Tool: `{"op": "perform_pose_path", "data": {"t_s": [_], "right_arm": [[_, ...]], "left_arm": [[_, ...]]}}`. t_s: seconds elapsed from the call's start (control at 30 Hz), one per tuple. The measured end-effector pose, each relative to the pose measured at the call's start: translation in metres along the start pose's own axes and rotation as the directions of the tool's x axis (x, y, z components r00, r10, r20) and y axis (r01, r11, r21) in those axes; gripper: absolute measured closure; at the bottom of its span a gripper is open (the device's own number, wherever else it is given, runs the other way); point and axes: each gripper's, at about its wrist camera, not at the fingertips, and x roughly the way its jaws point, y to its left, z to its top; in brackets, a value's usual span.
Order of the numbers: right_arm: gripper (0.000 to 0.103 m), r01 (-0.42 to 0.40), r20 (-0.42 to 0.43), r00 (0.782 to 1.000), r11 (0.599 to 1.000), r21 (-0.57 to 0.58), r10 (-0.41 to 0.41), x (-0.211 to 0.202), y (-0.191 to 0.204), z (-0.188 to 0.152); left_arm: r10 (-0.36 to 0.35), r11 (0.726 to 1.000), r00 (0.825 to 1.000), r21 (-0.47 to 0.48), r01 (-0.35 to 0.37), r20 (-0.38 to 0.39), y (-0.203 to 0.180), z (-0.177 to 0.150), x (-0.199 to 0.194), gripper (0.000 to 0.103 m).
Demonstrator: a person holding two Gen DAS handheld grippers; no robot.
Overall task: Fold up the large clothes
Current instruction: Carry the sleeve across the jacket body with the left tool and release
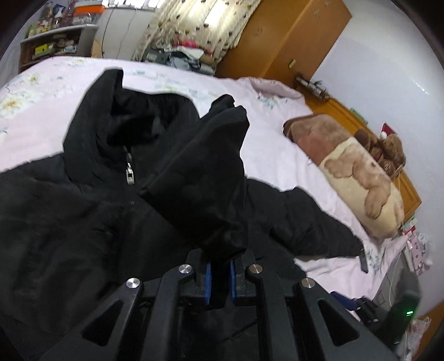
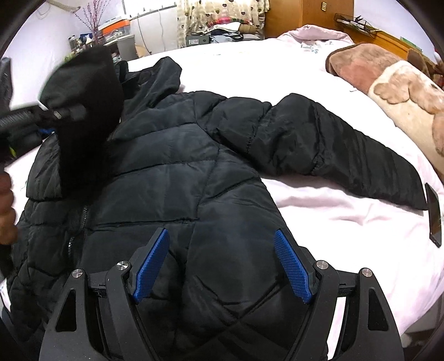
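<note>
Black quilted jacket (image 2: pixel 177 172) lies front-up on the pink bedsheet (image 2: pixel 319 205), directly ahead of and under both grippers. Zipper pull (image 1: pixel 129 173) sits at the collar, ahead-left of the left gripper (image 1: pixel 220 277). Hood (image 1: pixel 111 111) lies beyond the collar, farther out from that gripper.

Left gripper: blue pads (image 1: pixel 208 280) clamped on the cuff end of one sleeve (image 1: pixel 199 172). Sleeve is lifted off the jacket body and stands up ahead of the fingers, over the chest area. In the right wrist view the same gripper (image 2: pixel 59 113) shows at upper left w/ the raised sleeve bunched above it; image there is blurred.

Right gripper (image 2: pixel 222 266): jaws spread wide, nothing between the pads, hovering over the lower jacket front. Contact w/ fabric cannot be judged.

Other sleeve (image 2: pixel 347 155) lies flat on the sheet, extending ahead-right of the right gripper, cuff end pointing toward a dark phone (image 2: pixel 435 216) at far right. Cuff and phone are close; touching or not cannot be told.

Farther out, ahead-right: folded brown/cream blanket (image 2: pixel 394 91) w/ bear print on the bed. Behind it, wooden headboard (image 1: pixel 341 113). Wooden wardrobe (image 1: pixel 291 36) and patterned curtain (image 1: pixel 199 25) stand beyond the bed; shelf unit (image 1: pixel 52 47) far ahead-left of the left gripper.
</note>
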Motion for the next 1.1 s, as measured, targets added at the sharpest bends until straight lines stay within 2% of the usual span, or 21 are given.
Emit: {"op": "perform_pose_path", "data": {"t_s": [0.03,0.1,0.13,0.17,0.27,0.33,0.4,0.43,0.5,0.6,0.67,0.7,0.73,0.8,0.9,1.0,1.1], "right_arm": [[0.025,-0.002,0.002,1.000,1.000,0.001,0.002,0.000,0.000,0.001],[0.025,-0.010,0.014,1.000,1.000,-0.001,0.010,0.000,0.003,0.004],[0.025,-0.015,0.021,1.000,1.000,-0.002,0.015,-0.001,0.004,0.007],[0.025,-0.023,0.033,0.999,1.000,-0.003,0.023,-0.002,0.007,0.011],[0.025,-0.045,0.073,0.996,0.999,-0.007,0.046,-0.009,0.015,0.021],[0.025,-0.065,0.098,0.993,0.998,-0.008,0.066,-0.013,0.020,0.029],[0.025,-0.076,0.119,0.990,0.997,-0.014,0.078,-0.015,0.028,0.037],[0.025,-0.077,0.126,0.989,0.997,-0.022,0.079,-0.014,0.032,0.040],[0.025,-0.082,0.129,0.988,0.996,-0.045,0.087,-0.009,0.042,0.048],[0.025,-0.099,0.089,0.991,0.994,-0.050,0.104,0.014,0.051,0.058],[0.032,-0.126,0.054,0.990,0.991,-0.049,0.129,0.036,0.057,0.068],[0.039,-0.112,0.040,0.993,0.992,-0.065,0.115,0.051,0.062,0.073],[0.046,-0.100,0.028,0.994,0.992,-0.079,0.102,0.061,0.065,0.075],[0.055,-0.084,-0.007,0.996,0.992,-0.091,0.084,0.088,0.067,0.079],[0.055,-0.082,-0.034,0.996,0.992,-0.097,0.079,0.120,0.065,0.083],[0.055,-0.052,-0.025,0.998,0.988,-0.148,0.049,0.129,0.071,0.084],[0.055,-0.064,-0.029,0.998,0.988,-0.143,0.061,0.129,0.068,0.084]], "left_arm": [[-0.019,1.000,1.000,-0.004,0.019,-0.018,0.003,-0.001,0.004,0.086],[-0.077,0.997,0.994,-0.033,0.074,-0.077,0.005,-0.002,0.017,0.059],[-0.093,0.995,0.992,-0.048,0.089,-0.090,0.006,-0.002,0.019,0.038],[-0.114,0.992,0.990,-0.060,0.110,-0.079,0.007,-0.002,0.013,0.033],[-0.165,0.984,0.986,-0.068,0.163,-0.033,0.004,0.002,-0.008,0.026],[-0.180,0.982,0.984,-0.057,0.180,-0.002,0.006,0.006,-0.027,0.026],[-0.137,0.990,0.989,-0.023,0.138,0.054,0.017,0.010,-0.052,0.026],[-0.096,0.995,0.993,-0.017,0.098,0.076,0.030,0.013,-0.064,0.026],[0.036,0.999,0.994,-0.013,-0.035,0.103,0.056,0.016,-0.078,0.026],[0.215,0.976,0.971,-0.046,-0.211,0.102,0.104,0.015,-0.087,0.032],[0.298,0.952,0.952,-0.090,-0.291,0.071,0.134,0.010,-0.086,0.047],[0.325,0.941,0.944,-0.112,-0.318,0.051,0.148,0.005,-0.083,0.050],[0.341,0.933,0.940,-0.132,-0.334,0.035,0.159,0.001,-0.080,0.056],[0.346,0.927,0.938,-0.157,-0.341,0.010,0.173,-0.012,-0.071,0.060],[0.341,0.930,0.940,-0.150,-0.335,0.013,0.174,-0.020,-0.058,0.060],[0.366,0.925,0.931,-0.117,-0.362,0.017,0.167,-0.027,-0.049,0.059],[0.352,0.929,0.936,-0.127,-0.347,0.013,0.168,-0.026,-0.052,0.060]]}}
